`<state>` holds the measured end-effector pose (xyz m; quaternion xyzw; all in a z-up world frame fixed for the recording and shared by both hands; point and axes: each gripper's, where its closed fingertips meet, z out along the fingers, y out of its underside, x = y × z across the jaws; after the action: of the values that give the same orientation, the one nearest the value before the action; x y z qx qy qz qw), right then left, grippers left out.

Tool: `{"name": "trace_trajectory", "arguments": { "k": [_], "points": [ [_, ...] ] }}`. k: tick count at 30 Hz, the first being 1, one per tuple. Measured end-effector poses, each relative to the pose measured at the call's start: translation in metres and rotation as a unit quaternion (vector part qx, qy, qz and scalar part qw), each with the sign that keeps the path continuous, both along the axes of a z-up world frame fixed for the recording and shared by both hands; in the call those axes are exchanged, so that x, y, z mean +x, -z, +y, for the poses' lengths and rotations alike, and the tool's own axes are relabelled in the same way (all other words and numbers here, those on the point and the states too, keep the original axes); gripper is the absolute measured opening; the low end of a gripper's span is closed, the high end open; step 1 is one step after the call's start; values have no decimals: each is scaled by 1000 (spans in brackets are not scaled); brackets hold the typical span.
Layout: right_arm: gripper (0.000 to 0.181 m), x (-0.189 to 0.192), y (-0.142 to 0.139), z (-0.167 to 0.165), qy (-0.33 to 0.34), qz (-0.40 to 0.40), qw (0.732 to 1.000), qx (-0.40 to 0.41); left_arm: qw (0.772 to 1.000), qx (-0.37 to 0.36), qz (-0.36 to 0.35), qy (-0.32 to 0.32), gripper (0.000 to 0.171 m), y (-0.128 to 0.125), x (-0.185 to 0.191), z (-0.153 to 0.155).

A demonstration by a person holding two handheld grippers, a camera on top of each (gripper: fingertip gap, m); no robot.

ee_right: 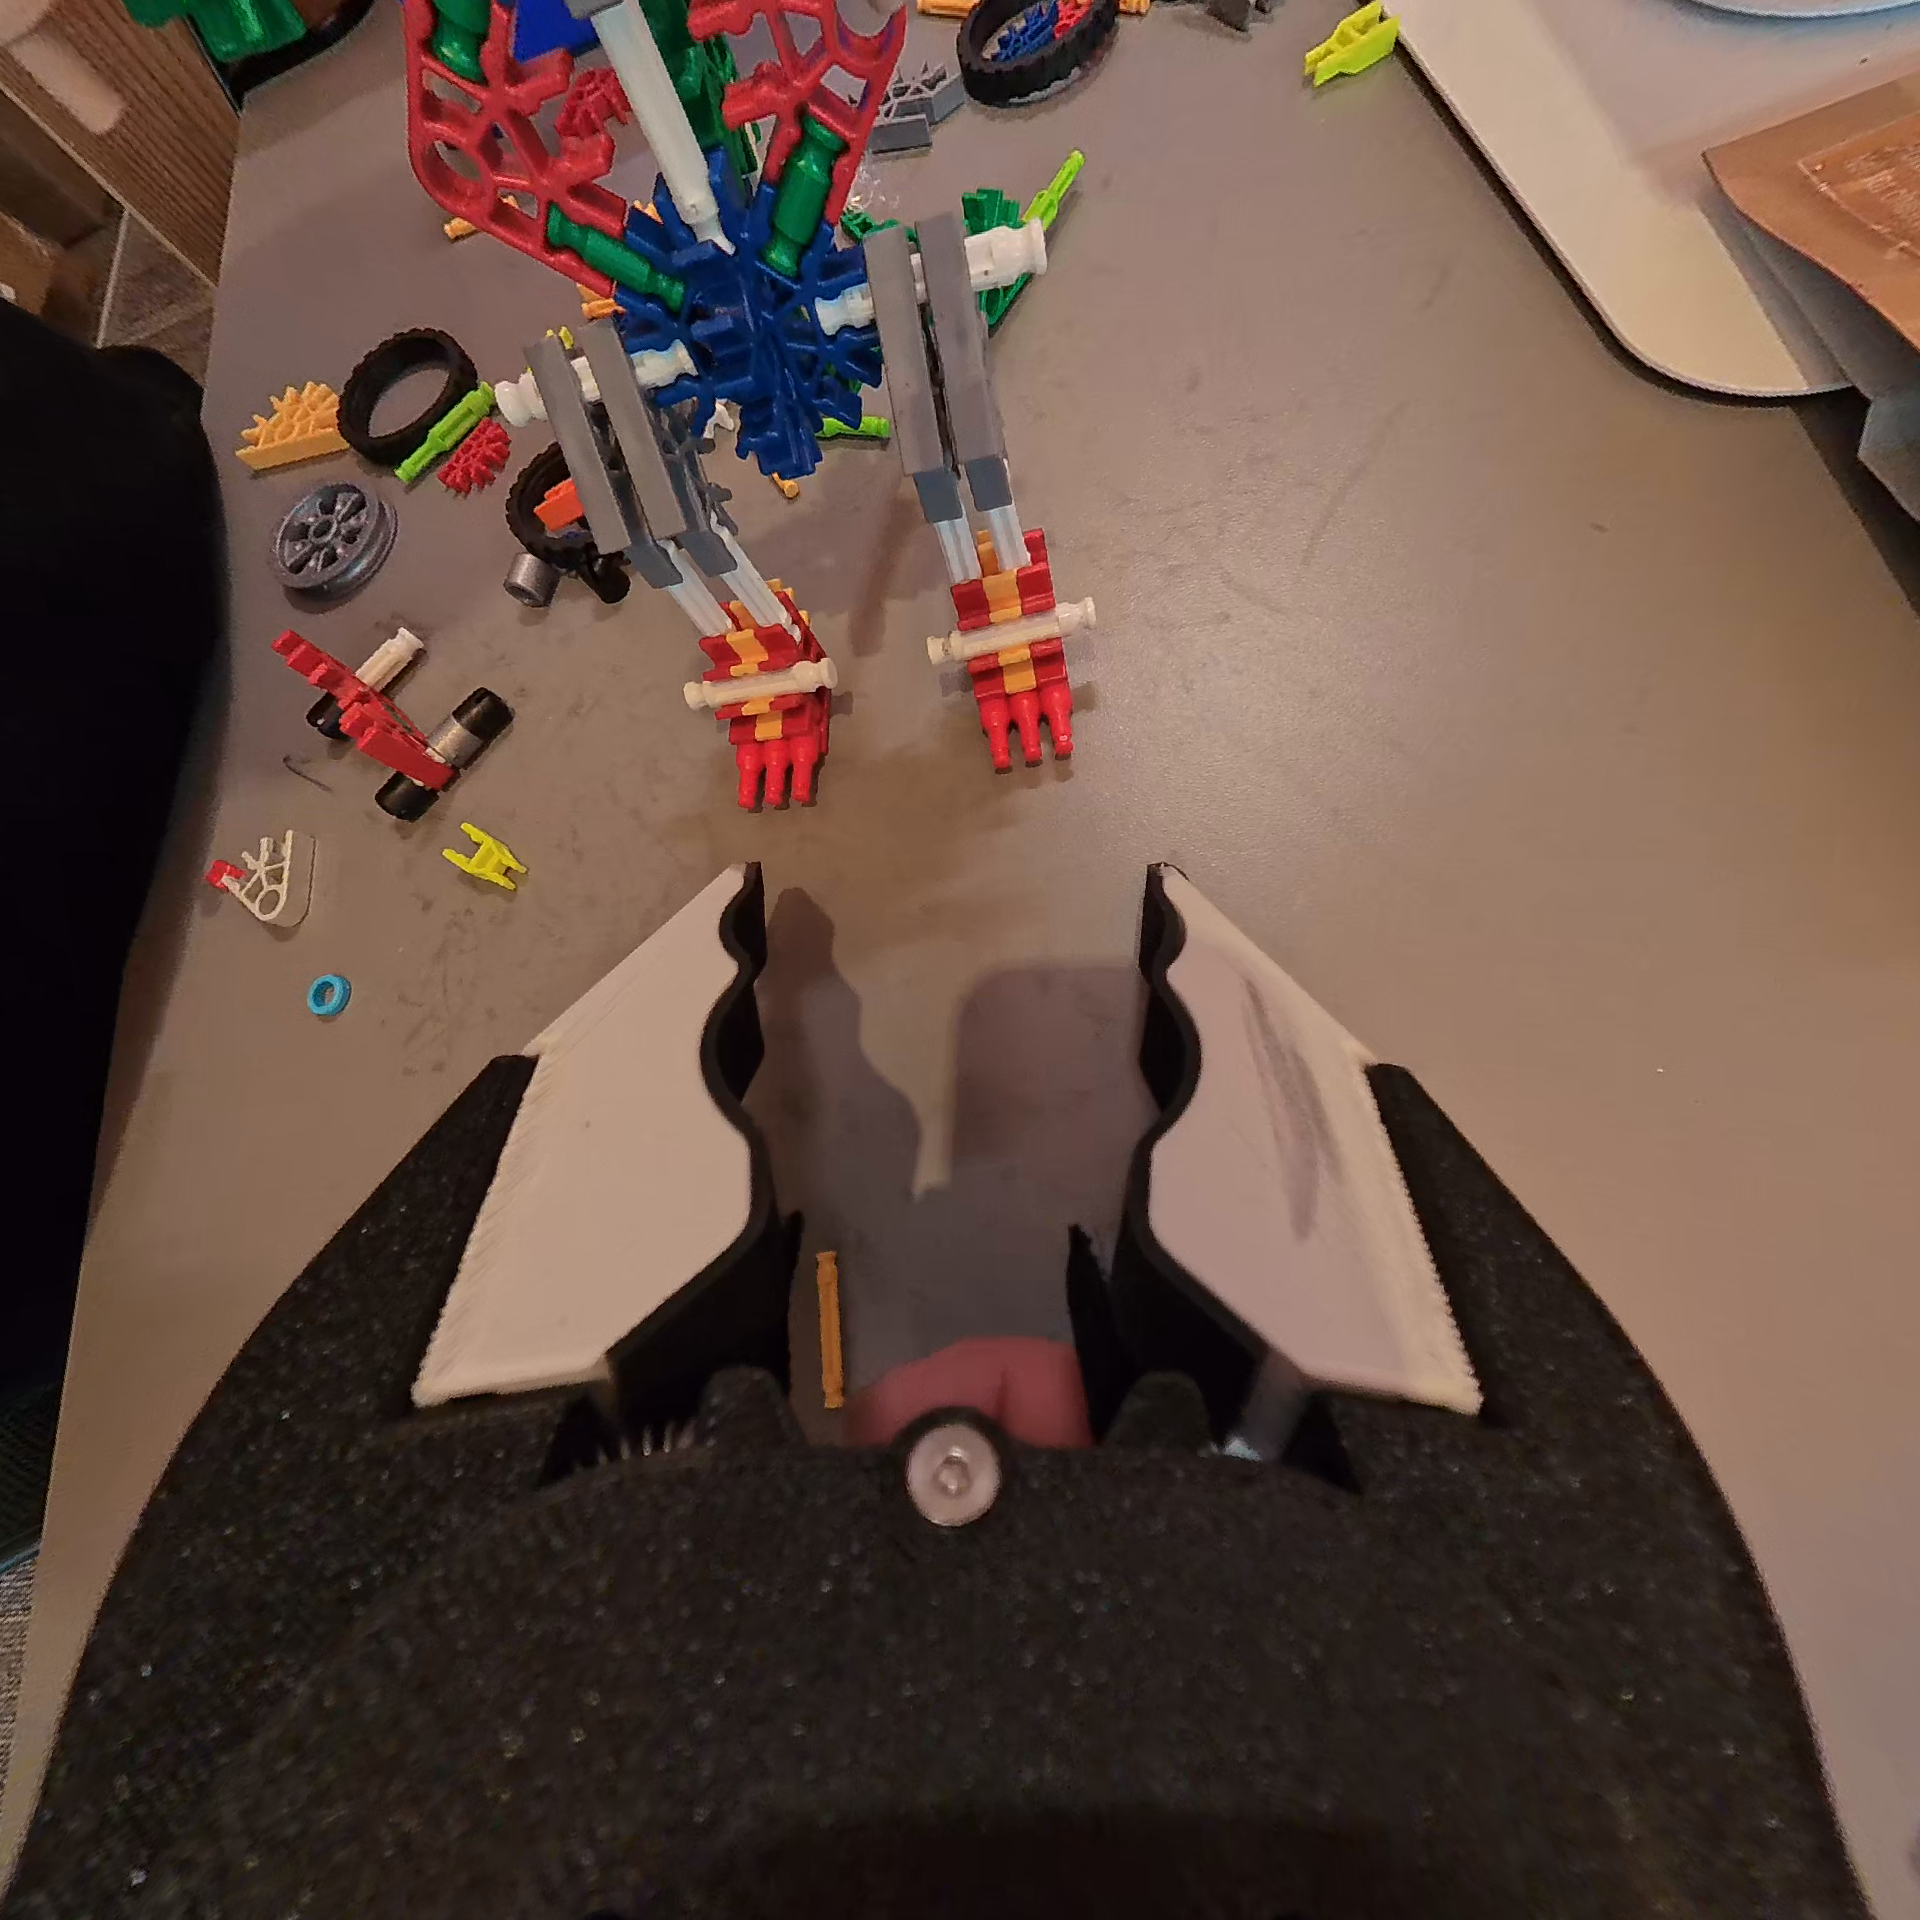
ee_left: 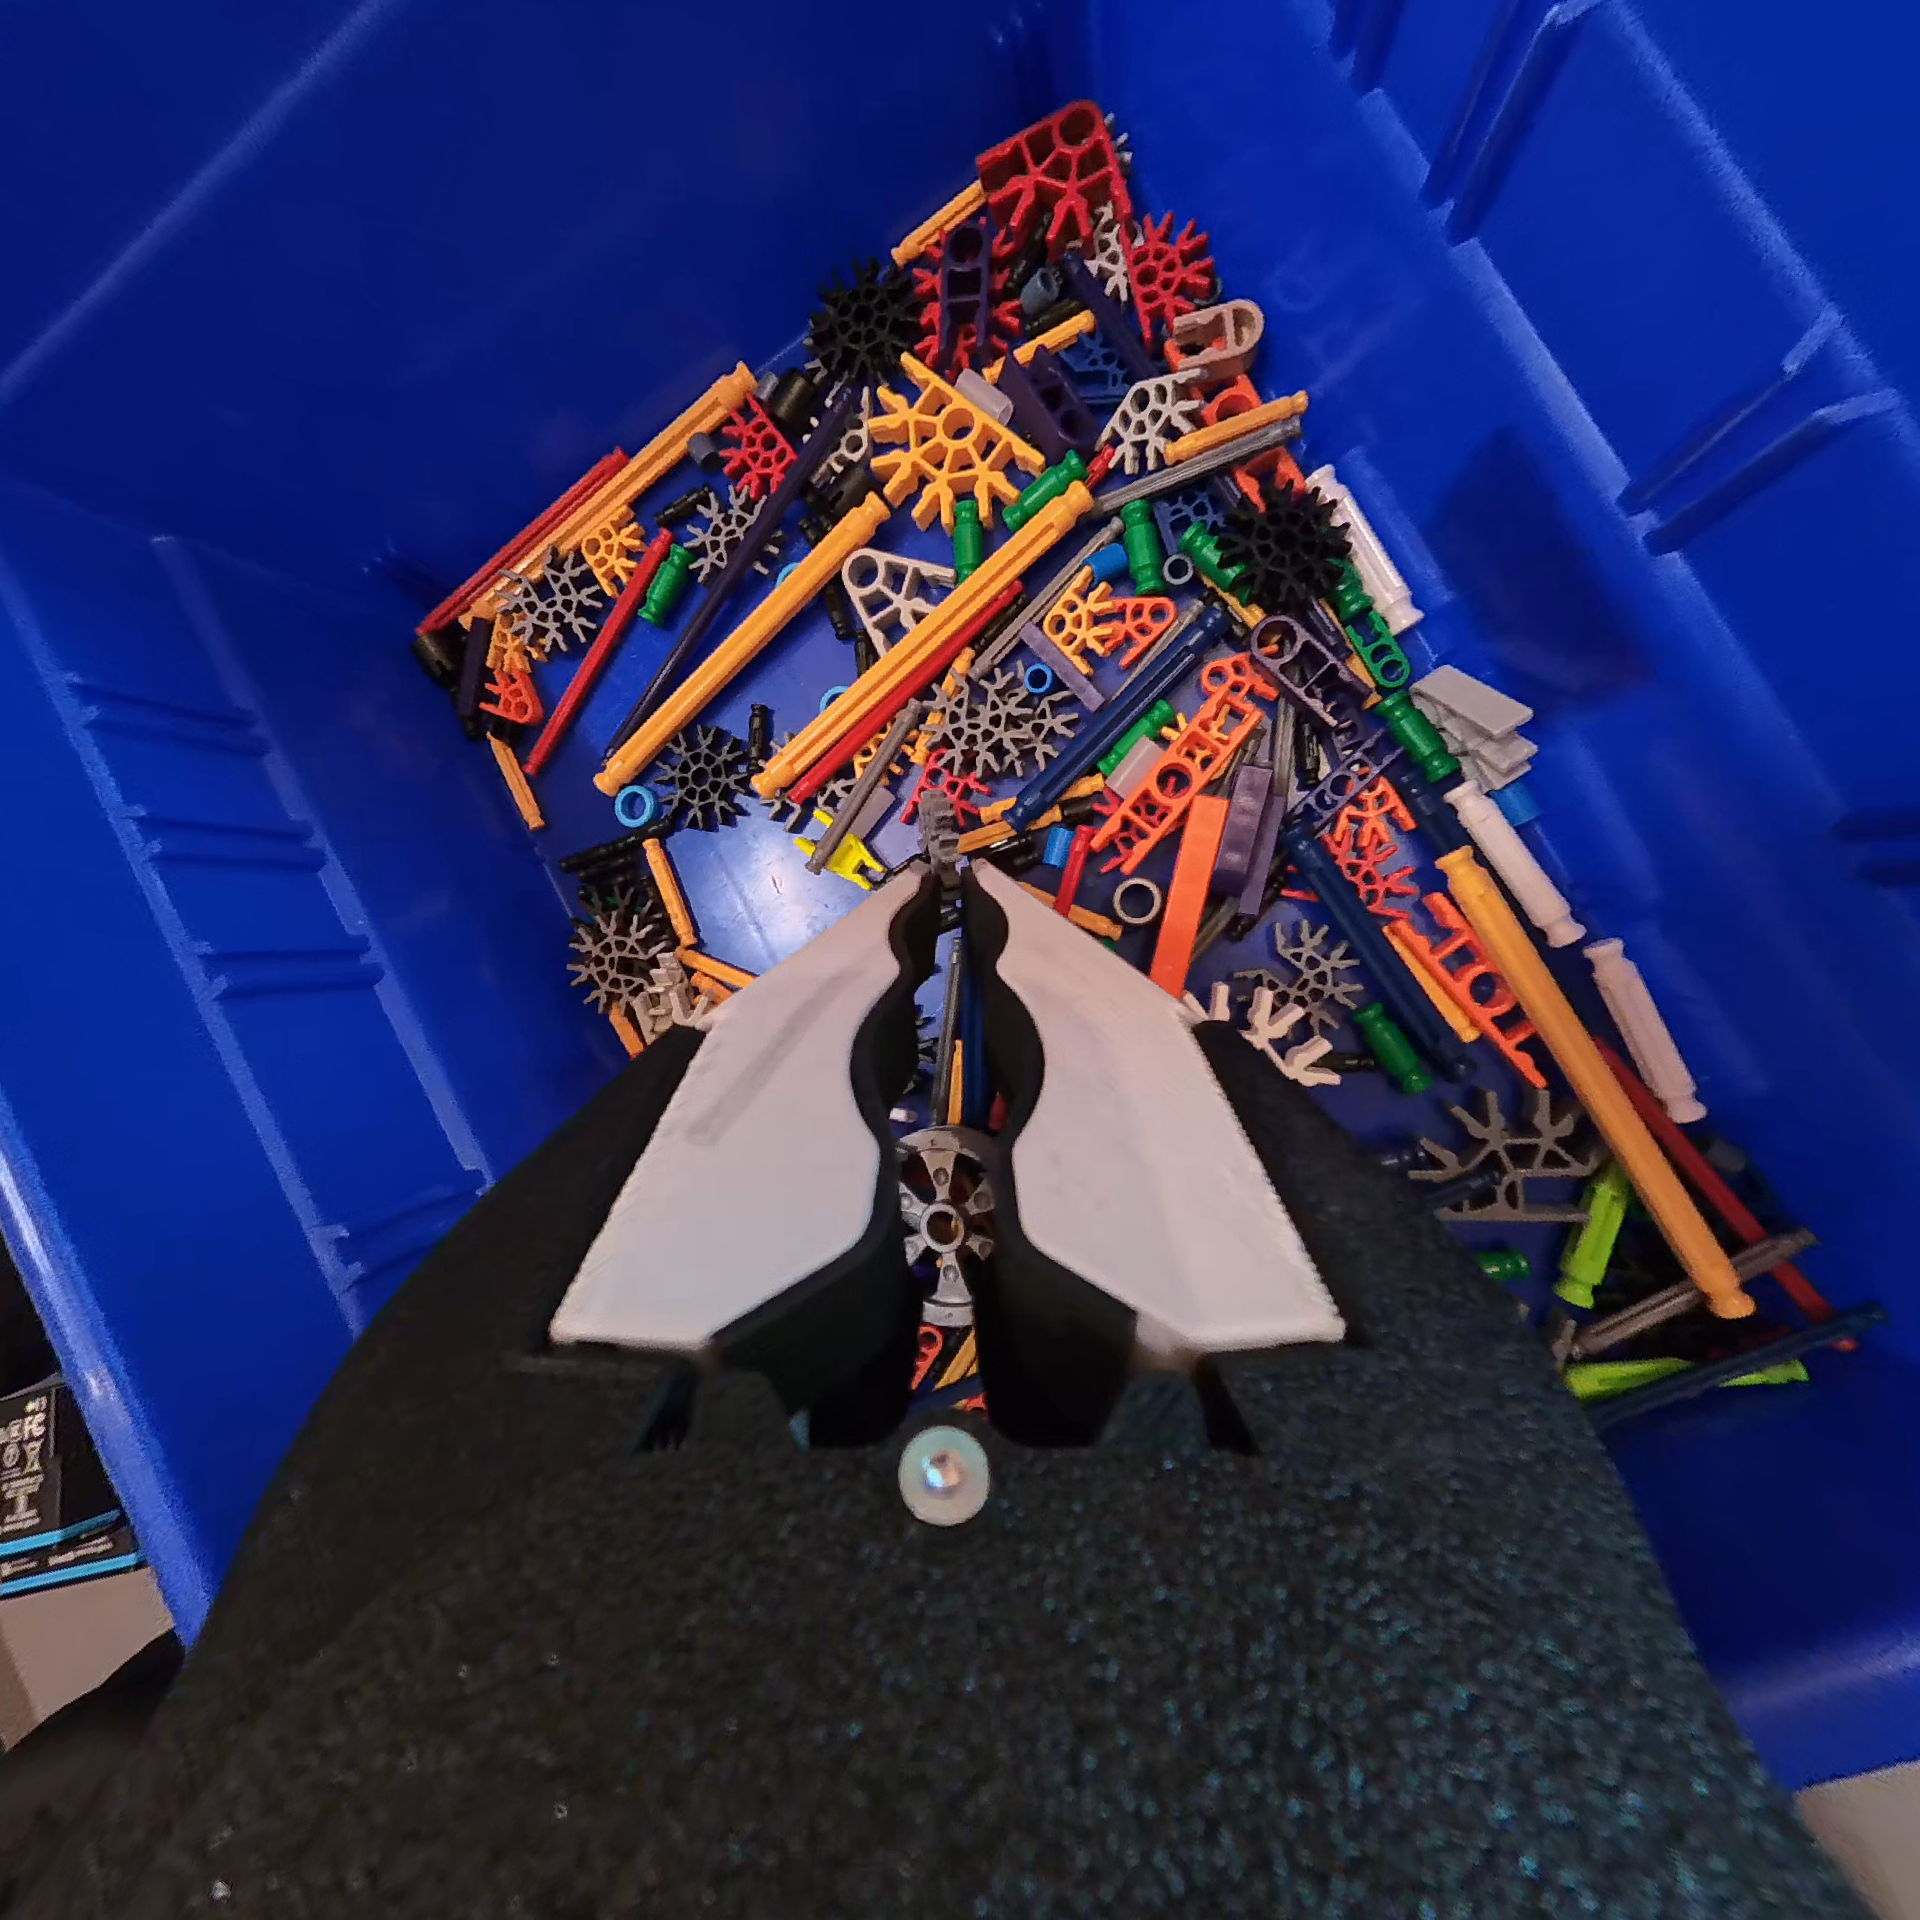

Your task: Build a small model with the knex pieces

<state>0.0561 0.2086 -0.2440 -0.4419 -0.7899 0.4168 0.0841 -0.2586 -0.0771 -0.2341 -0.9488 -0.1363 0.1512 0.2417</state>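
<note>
My left gripper (ee_left: 945, 878) hangs inside a deep blue bin (ee_left: 416, 312), over a heap of plastic construction rods and connectors (ee_left: 1039, 623). Its jaws are shut on a small grey connector piece (ee_left: 937, 831) that sticks out above the tips. A grey wheel hub (ee_left: 943, 1210) shows in the gap lower down. My right gripper (ee_right: 956, 883) is open and empty, low over a grey table (ee_right: 1455, 727). It faces a built model (ee_right: 769, 312) of red, blue, green and grey parts. The model's two red feet (ee_right: 774, 717) (ee_right: 1018, 675) stand just beyond the fingertips.
Left of the model lie loose parts: a black tyre (ee_right: 407, 397), a grey wheel hub (ee_right: 332, 535), a small red assembly (ee_right: 384, 717), a yellow clip (ee_right: 483, 857) and a blue ring (ee_right: 328, 995). An orange rod (ee_right: 828, 1314) lies between the right fingers. Cardboard (ee_right: 1829, 208) sits at far right. My right gripper's tips are some 8 cm from the yellow clip (ee_right: 483, 857).
</note>
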Motion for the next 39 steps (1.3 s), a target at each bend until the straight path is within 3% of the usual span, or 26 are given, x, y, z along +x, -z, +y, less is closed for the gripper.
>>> {"name": "trace_trajectory", "arguments": {
  "k": [9, 15, 24, 31, 39],
  "points": [
    [72, 0, 0, 0, 0, 0, 1000, 1, 999, 39, 10, 9, 0, -19, 1, 7],
    [72, 0, 0, 0, 0, 0, 1000, 0, 994, 103, 28, 30, 1, -53, 8, 22],
    [72, 0, 0, 0, 0, -1, 1000, -2, 983, 142, 59, 104, 1, -100, 41, 50],
    [70, 0, -1, 0, 2, -6, 1000, -11, 968, 164, 48, 186, 1, -130, 90, 96],
    [72, 0, 0, 0, 1, -2, 1000, -4, 941, 140, -1, 310, 2, -115, 182, 147]
  ]
}}
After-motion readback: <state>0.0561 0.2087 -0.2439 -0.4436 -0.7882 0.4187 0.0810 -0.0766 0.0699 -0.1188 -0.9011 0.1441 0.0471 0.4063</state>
